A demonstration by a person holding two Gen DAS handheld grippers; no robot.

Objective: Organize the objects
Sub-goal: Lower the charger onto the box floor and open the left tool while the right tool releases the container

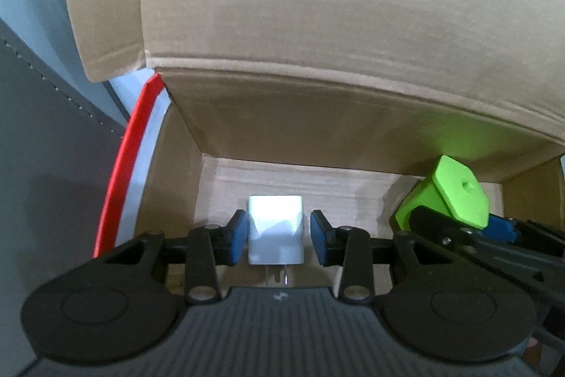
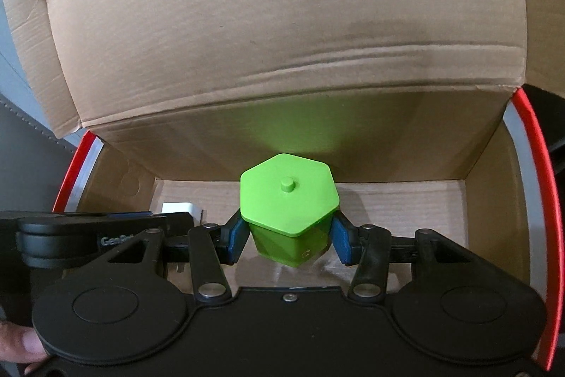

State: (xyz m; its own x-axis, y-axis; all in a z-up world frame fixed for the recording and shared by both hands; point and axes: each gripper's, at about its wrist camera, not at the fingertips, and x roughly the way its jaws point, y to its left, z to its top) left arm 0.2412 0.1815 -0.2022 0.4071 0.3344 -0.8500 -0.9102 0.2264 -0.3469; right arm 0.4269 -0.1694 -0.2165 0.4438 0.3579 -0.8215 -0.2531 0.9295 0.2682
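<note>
Inside the open cardboard box (image 1: 317,126), a white charger (image 1: 275,221) lies on the floor with its prongs toward the camera. My left gripper (image 1: 277,237) straddles it. The left pad touches its side, while a narrow gap separates the right pad (image 1: 319,237) from it, so the gripper is open. My right gripper (image 2: 287,239) is shut on a green hexagonal lidded container (image 2: 289,196), one blue pad on each side, low inside the box (image 2: 388,204). In the left wrist view the green container (image 1: 455,193) is at the right. A corner of the charger (image 2: 176,208) shows behind the left gripper's body (image 2: 88,235).
The tall back flap (image 2: 282,23) rises behind both grippers, and a side flap (image 1: 102,6) stands at the left. Red and white tape (image 1: 120,182) runs along the box edges. Grey stitched material (image 1: 53,147) lies outside the box at the left. A thumb (image 2: 17,345) grips the right handle.
</note>
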